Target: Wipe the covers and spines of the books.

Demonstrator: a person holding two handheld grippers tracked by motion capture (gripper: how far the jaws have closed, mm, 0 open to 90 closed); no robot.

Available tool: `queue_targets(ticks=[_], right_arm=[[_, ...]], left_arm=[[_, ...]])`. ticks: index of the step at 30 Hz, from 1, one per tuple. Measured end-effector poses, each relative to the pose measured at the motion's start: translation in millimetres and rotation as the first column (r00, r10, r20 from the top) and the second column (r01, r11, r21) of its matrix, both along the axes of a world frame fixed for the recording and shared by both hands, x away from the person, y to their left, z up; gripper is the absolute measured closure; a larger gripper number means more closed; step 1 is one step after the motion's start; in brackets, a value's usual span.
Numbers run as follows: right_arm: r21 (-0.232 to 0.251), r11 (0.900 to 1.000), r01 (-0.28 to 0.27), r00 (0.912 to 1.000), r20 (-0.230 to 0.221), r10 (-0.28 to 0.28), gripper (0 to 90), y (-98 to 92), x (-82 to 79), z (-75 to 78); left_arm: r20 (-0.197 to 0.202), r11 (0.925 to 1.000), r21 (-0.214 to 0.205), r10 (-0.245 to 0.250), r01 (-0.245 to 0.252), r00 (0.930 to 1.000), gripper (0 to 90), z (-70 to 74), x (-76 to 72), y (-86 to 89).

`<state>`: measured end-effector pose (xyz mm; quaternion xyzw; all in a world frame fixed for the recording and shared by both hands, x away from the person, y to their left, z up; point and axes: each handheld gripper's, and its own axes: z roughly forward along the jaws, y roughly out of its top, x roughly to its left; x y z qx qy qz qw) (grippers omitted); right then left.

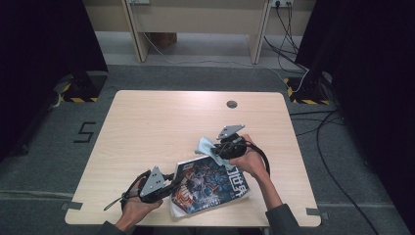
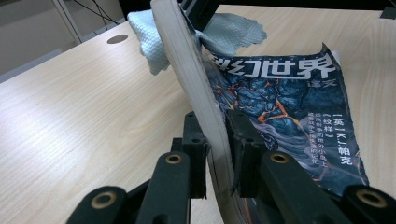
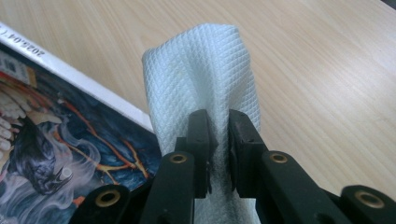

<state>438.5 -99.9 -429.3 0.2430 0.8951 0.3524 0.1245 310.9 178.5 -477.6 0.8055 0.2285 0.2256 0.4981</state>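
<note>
Pinching: left gripper [image 2: 215, 140] clamped on thick glossy blue-covered magazine [image 2: 280, 107], near edge of pale wooden table [image 1: 156, 127] | right gripper [image 3: 220, 135] closed on pale blue waffle-textured cloth [image 3: 205, 74]; cloth at magazine's far corner

My left tongs [image 1: 169, 188] sit low at the near left of the bench [image 1: 147, 127], my left hand [image 1: 134, 205] wrapped around the body, forearm coming in from the near edge. Their jaws point right and are clamped tight on the magazine's [image 2: 280, 93] edge, one pad on each side of the pages. My right tongs [image 1: 220, 147] are farther off to the right, gripped by my right hand [image 1: 249, 161], wrist bent, jaws aimed left and pinched on the cloth [image 3: 205, 84].
</note>
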Motion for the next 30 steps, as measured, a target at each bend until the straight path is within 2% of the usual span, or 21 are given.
queue_targets(ticks=[3,4,6,9,11,13,15,16,18,21,22,27,30], right_arm=[[-0.008,0.9999,0.013,0.9999,0.003,-0.013,80.4,0.4,2.9,-1.2],[-0.01,0.9989,0.045,0.9989,-0.01,-0.045,80.4,-2.4,8.6,-5.8],[-0.007,0.9985,0.054,0.9984,-0.017,-0.054,80.5,-4.7,12.3,-9.2],[-0.002,0.9933,0.116,0.9917,-0.056,-0.115,80.8,-16.0,25.0,-23.1],[0.002,0.9916,0.129,0.9896,-0.065,-0.129,80.9,-19.1,27.5,-26.0],[-0.003,0.984,0.178,0.9812,-0.075,-0.178,80.9,-28.3,33.4,-33.1],[0.001,0.9822,0.188,0.9791,-0.08,-0.187,80.9,-31.5,35.5,-35.5],[0.017,0.9768,0.213,0.9726,-0.098,-0.211,81.0,-38.0,39.0,-40.1],[0.014,0.9755,0.219,0.9713,-0.097,-0.217,81.0,-41.0,40.7,-42.0],[0.017,0.9683,0.249,0.9629,-0.111,-0.246,81.0,-47.3,42.8,-45.6],[0.011,0.9628,0.27,0.9574,-0.109,-0.267,81.0,-50.0,43.7,-46.8],[0.015,0.9593,0.282,0.9537,-0.113,-0.279,81.2,-53.4,43.9,-47.3],[0.043,0.9596,0.278,0.9541,-0.127,-0.271,81.6,-52.4,39.5,-43.1]], left_arm=[[0.005,1.0,0.005,-0.001,0.001,1.0,78.8,0.2,-0.7,-0.8],[0.014,0.9999,0.013,-0.006,0.006,0.9999,78.8,0.4,-1.3,-1.6],[0.014,0.9999,0.014,-0.008,0.007,0.9999,79.0,0.5,-1.5,-1.9],[0.018,0.9998,0.015,-0.01,0.01,0.9998,79.4,0.3,-1.8,-2.5],[0.019,0.9998,0.014,-0.011,0.011,0.9998,79.4,0.4,-1.9,-2.6],[0.023,0.9998,0.017,-0.014,0.014,0.9996,79.5,0.6,-2.2,-2.9],[0.026,0.9997,0.022,-0.014,0.013,0.9996,79.5,1.0,-2.7,-3.2],[0.03,0.9996,0.024,-0.017,0.017,0.9994,79.4,1.0,-3.2,-3.8],[0.029,0.9996,0.024,-0.019,0.018,0.9994,79.5,0.9,-3.3,-4.0],[0.03,0.9995,0.024,-0.02,0.019,0.9993,79.5,1.0,-3.3,-4.1],[0.03,0.9996,0.022,-0.02,0.019,0.9994,79.5,1.0,-3.3,-4.1],[0.031,0.9996,0.02,-0.021,0.02,0.9993,79.4,1.2,-3.4,-3.9],[0.031,0.9996,0.02,-0.019,0.019,0.9993,79.3,1.0,-3.4,-3.5]])
